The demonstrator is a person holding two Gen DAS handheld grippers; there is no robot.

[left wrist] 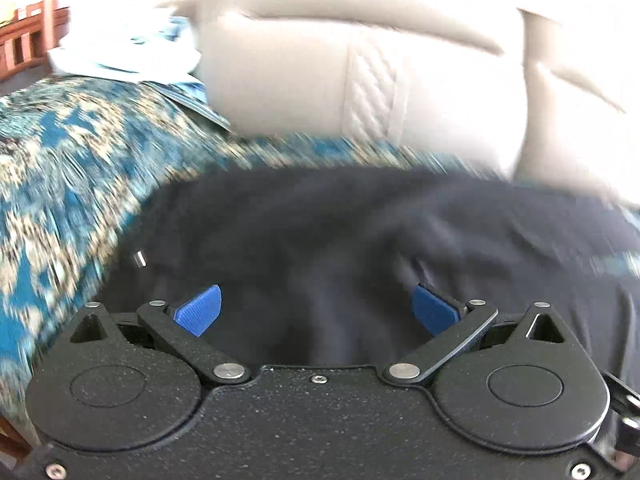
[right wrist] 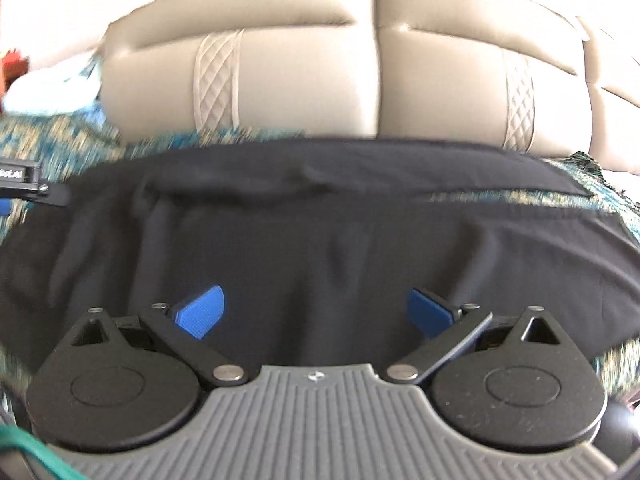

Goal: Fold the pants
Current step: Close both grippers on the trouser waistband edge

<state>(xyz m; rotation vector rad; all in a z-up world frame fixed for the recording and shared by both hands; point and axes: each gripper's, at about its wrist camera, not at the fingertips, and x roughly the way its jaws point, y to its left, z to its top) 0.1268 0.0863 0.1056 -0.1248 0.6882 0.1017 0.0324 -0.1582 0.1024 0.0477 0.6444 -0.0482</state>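
Jaws, left gripper (left wrist: pixel 318 308): spread wide, empty, blue pads (left wrist: pixel 200 310) hovering just above dark cloth.
Jaws, right gripper (right wrist: pixel 316 308): likewise spread apart, gripping nothing.
Pants (right wrist: pixel 320 240): black, spread across patterned blue bedspread (left wrist: pixel 60 168), stretching left to right; long ridge of slack near far edge; near part wrinkled under both grippers.
Headboard (right wrist: pixel 320 80): beige, padded, beyond far edge of pants.
Pale bedding (left wrist: pixel 120 52): heaped far left, apart from pants.
Risk, single-layer pinch: cloth dark and rumpled, layers hard to separate by sight; closing on top layer alone likely to drag it off lower one.
Risk, uneven lift: grippers not level along hem, so fold line may skew.
Risk, trapped ridge: far crease, if not smoothed, probably locked into fold.
Risk, blur: both views smeared; quick closing liable to miss edge.
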